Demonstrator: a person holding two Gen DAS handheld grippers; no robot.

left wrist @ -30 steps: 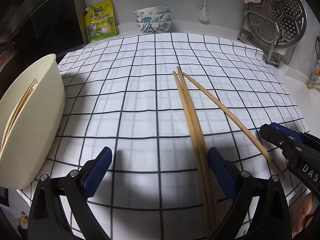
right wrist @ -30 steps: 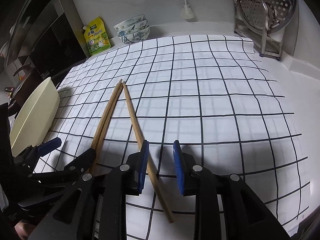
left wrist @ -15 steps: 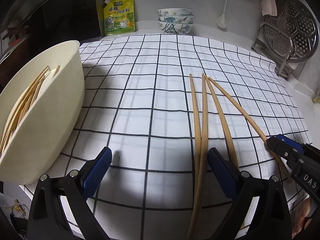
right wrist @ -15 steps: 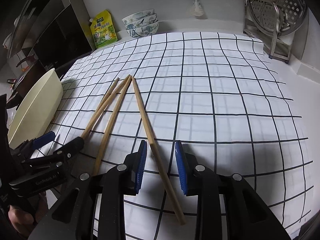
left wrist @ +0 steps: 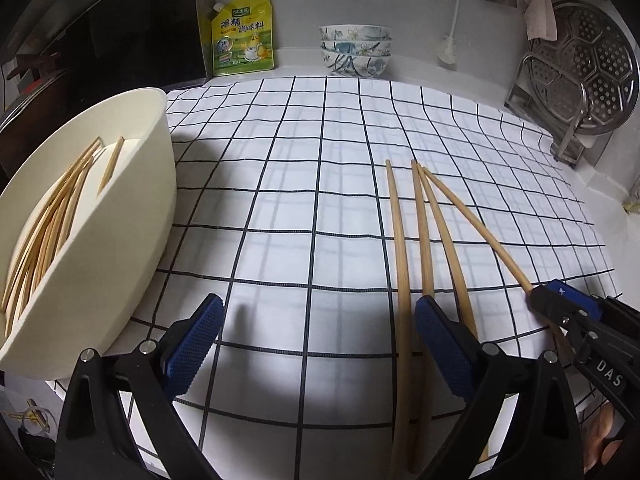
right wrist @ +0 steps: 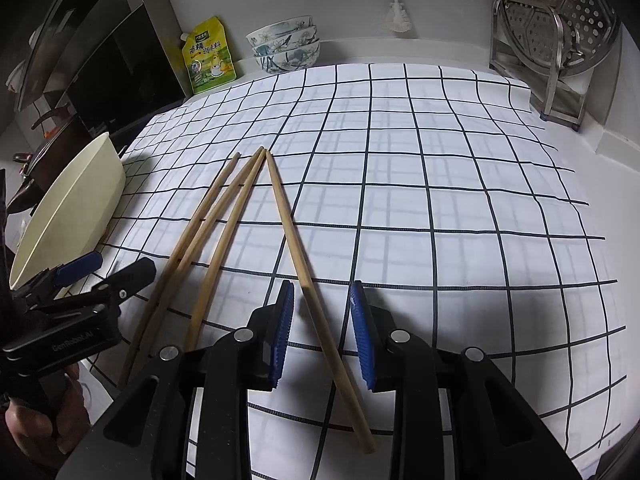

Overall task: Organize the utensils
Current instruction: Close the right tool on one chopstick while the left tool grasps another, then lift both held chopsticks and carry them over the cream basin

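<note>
Right gripper (right wrist: 322, 334): nearest item, jaws parted a modest way, straddling the near third of one wooden chopstick (right wrist: 304, 276) without pressing on it; nothing is gripped. Left gripper (left wrist: 316, 346): jaws spread wide and empty, its right-hand pad beside the near ends of three further chopsticks (left wrist: 420, 248). Loose chopsticks, four in all: lying flat on the cloth, splayed apart at the near ends and drawing together at their far tips, the single one under the right gripper outermost. Handling, by judgement: light, stiff, smooth round wood, apt to roll or pivot if pinched off-centre; best taken across the shaft toward the thicker near end, squarely between the pads, with a firm close since the stick is thin. Cream oval bin (left wrist: 132, 216): left edge of the cloth, already holding a bundle of chopsticks (left wrist: 52, 216) laid lengthwise; presumably the destination. Surface: white cloth with a black grid (left wrist: 320, 168), flat, slightly creased, over a pale counter. Far side: yellow seasoning pouch (left wrist: 243, 36), stack of floral bowls (left wrist: 355, 50), white wall; steel steamer plate on a rack (left wrist: 580, 76) in the right corner; dark stove area beyond the bin.
</note>
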